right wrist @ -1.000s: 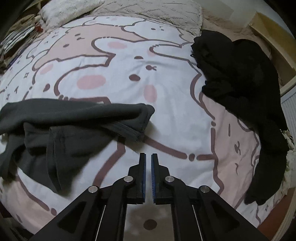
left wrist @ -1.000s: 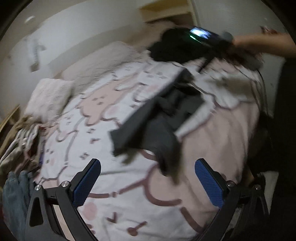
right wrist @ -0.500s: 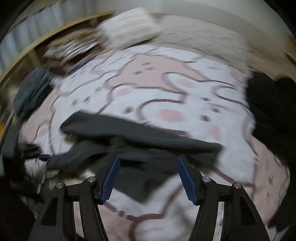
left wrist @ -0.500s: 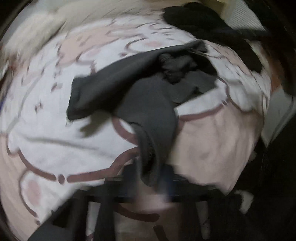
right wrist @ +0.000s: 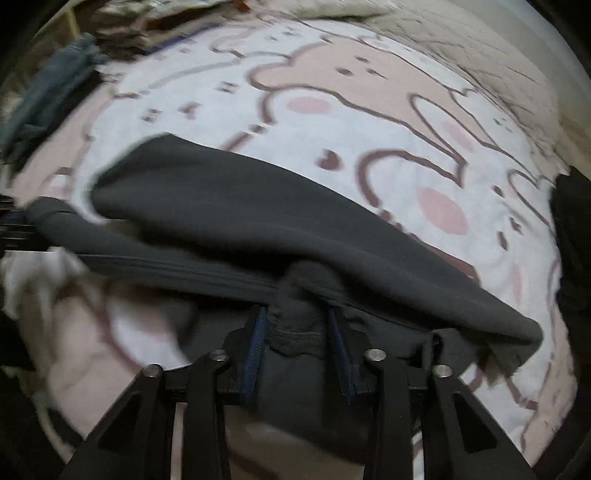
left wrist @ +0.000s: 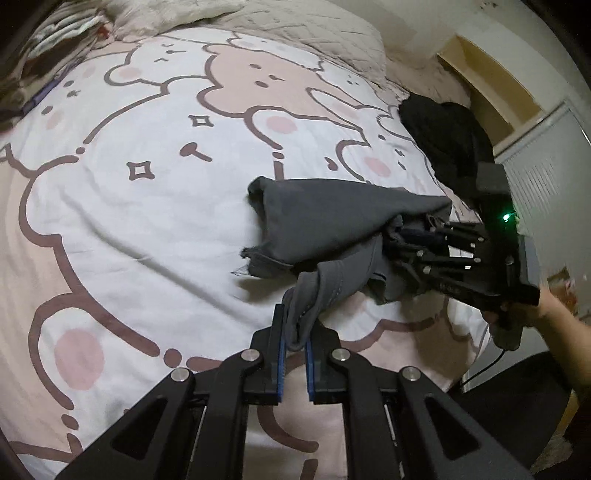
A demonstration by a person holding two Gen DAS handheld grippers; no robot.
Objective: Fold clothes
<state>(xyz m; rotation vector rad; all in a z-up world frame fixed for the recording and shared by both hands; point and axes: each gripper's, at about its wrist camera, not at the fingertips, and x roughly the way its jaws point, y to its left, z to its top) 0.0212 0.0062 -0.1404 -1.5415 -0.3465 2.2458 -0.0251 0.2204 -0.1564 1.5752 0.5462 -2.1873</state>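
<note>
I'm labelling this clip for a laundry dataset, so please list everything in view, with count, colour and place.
dark grey garment: one, dark grey, bunched on the bed between both grippers
black clothes: one pile, black, far right edge of the bed
bedcover: one, white and pink with brown bunny outlines, covers the bed
pillow: one, beige, head of the bed
blue-grey garment: one, off the bed's left side
left gripper: black, blue pads, jaws shut on the garment's edge
right gripper: black, jaws closing around a fold of the garment
hand: one, holding the right gripper
</note>
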